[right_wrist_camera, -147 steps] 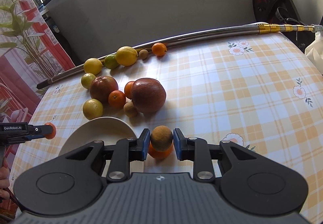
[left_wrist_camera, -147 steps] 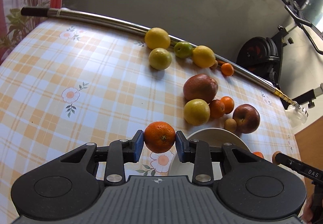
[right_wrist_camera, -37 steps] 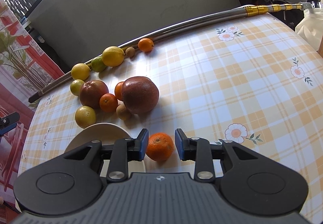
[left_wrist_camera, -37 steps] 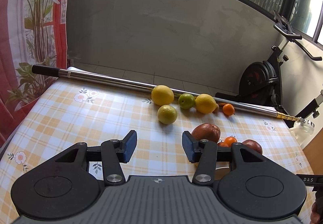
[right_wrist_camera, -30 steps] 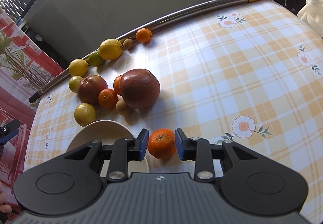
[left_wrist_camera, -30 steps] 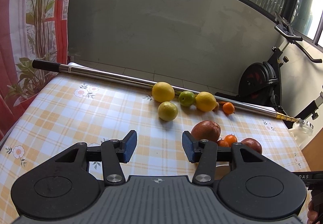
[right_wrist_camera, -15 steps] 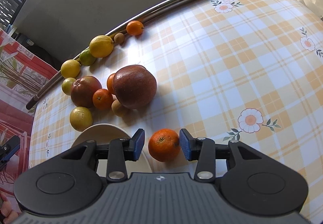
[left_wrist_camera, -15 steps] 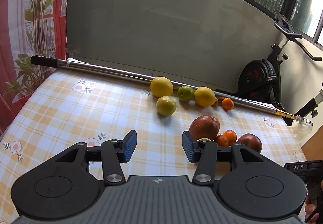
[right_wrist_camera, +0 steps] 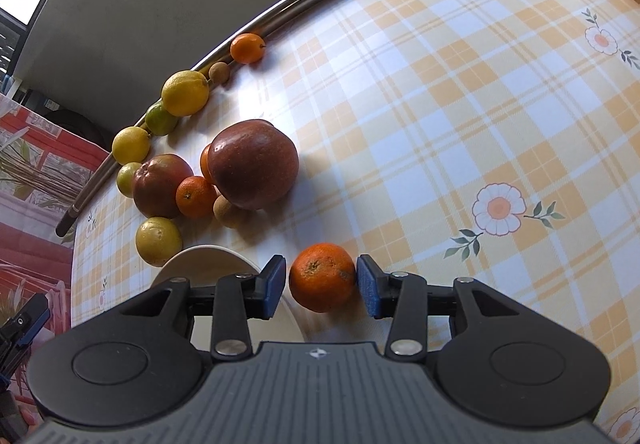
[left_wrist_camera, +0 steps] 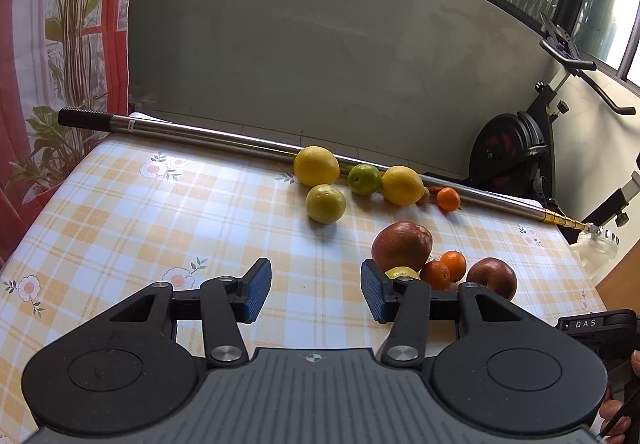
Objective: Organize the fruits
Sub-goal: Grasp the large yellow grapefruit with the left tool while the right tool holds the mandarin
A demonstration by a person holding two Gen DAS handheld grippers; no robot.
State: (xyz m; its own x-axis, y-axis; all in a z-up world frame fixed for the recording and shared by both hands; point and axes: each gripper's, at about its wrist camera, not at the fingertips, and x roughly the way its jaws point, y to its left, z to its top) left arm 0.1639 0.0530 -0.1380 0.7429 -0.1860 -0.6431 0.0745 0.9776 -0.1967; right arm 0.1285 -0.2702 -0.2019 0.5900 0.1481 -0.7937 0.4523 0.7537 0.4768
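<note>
From the left wrist view, the left gripper (left_wrist_camera: 316, 290) hangs above the table (left_wrist_camera: 120, 212), which wears a yellow checked cloth with flowers. Its blue pads stand spread with only cloth between them. Beyond its right finger lies a cluster of fruit: a large red apple (left_wrist_camera: 402, 246), two small oranges (left_wrist_camera: 444, 270) touching each other just right of it, a second red apple (left_wrist_camera: 491, 277) further right, and a yellow-green citrus (left_wrist_camera: 401, 272) half hidden behind the finger. Further back a metal pole (left_wrist_camera: 224, 140) lies along the far edge of the table, and against it rest a lemon (left_wrist_camera: 316, 166), a green lime (left_wrist_camera: 363, 179), another lemon (left_wrist_camera: 401, 185) and a small tangerine (left_wrist_camera: 448, 198); one more yellow citrus (left_wrist_camera: 325, 203) sits just in front of the first lemon. At the right edge the black body of the other gripper and some fingers of a hand (left_wrist_camera: 614, 414) show.

From the right wrist view, the right gripper (right_wrist_camera: 321, 286) points steeply down at the table (right_wrist_camera: 440, 124). An orange (right_wrist_camera: 322, 277) rests on the cloth between its blue pads. The jaws have just been opening: the left pad stands clear of the fruit with a thin gap, while the right pad is at its skin or just off it, so the orange is no longer squeezed. A white plate (right_wrist_camera: 204, 262) lies just left of the orange, partly under the left finger. Beyond the plate sit the same apples, small oranges and citrus, well apart from the gripper.
</note>
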